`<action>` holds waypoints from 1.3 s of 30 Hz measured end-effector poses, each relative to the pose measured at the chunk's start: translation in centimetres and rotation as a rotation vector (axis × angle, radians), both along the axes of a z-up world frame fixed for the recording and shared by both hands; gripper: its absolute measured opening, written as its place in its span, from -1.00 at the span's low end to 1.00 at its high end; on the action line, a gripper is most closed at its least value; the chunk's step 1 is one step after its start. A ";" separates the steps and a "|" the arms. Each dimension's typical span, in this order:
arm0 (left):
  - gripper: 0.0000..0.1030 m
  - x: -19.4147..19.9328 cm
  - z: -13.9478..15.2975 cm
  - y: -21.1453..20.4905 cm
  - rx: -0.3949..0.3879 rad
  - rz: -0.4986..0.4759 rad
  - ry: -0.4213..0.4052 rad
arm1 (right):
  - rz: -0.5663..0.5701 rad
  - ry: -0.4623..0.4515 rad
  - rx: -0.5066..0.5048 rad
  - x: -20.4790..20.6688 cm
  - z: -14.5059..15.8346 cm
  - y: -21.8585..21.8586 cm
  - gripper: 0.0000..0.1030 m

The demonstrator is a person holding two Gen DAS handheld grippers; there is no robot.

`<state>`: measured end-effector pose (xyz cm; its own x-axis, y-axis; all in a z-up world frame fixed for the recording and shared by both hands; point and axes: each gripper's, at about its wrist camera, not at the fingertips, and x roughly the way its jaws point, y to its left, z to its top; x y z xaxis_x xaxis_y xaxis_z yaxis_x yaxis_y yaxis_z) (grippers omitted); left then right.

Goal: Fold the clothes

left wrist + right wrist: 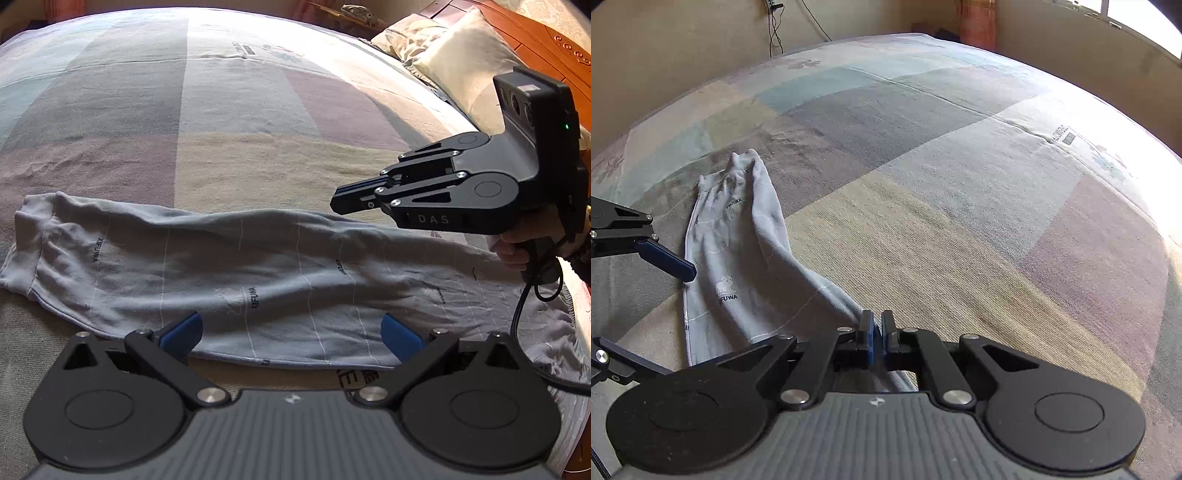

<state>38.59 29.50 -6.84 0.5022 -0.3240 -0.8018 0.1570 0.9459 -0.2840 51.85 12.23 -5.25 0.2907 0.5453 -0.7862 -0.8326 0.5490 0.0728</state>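
From the left wrist view, the grey pants (229, 273) lie long and flat across the bed (236, 110), folded leg on leg. The cuffs are at the left and the waist end is at the right. The left claw (291, 334) hangs over the near edge of the pants with its two blue tips wide apart and nothing between them. The right claw (341, 202) is up above the pants on the right, held by a hand (513, 251), with its tips pressed together. Two pillows (454, 62) sit at the far right.

From the right wrist view, the pants (738, 266) stretch away to the left. The right claw (876, 334) is together, with no cloth in it that I can see. One blue tip of the left claw (666, 264) reaches in just over the pants' edge.
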 end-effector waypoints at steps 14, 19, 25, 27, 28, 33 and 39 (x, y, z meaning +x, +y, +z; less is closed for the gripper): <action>0.98 -0.1 -0.8 5.1 0.144 0.069 -0.017 | 0.179 0.124 0.150 3.1 -0.3 8.7 -0.73; 0.98 -2.5 -0.7 6.5 0.131 0.107 -0.001 | 0.204 0.150 0.103 2.5 -2.3 11.4 -0.57; 0.98 -3.2 -0.8 6.9 0.110 0.136 -0.002 | 0.268 0.048 0.037 0.2 -2.1 12.3 -0.70; 0.98 -3.2 -0.6 6.9 0.100 0.138 -0.007 | 0.305 0.008 0.013 -0.3 -1.8 12.7 -0.97; 0.98 -3.2 -0.5 6.9 0.096 0.136 -0.013 | 0.315 -0.033 -0.001 -0.4 -1.6 13.0 -0.97; 0.98 -2.3 -0.1 6.9 0.100 0.127 -0.042 | 0.171 -0.062 0.027 2.5 -0.7 13.7 -0.87; 0.98 0.8 0.5 6.9 0.195 0.088 -0.143 | 0.010 0.007 0.073 3.6 1.3 9.1 -0.63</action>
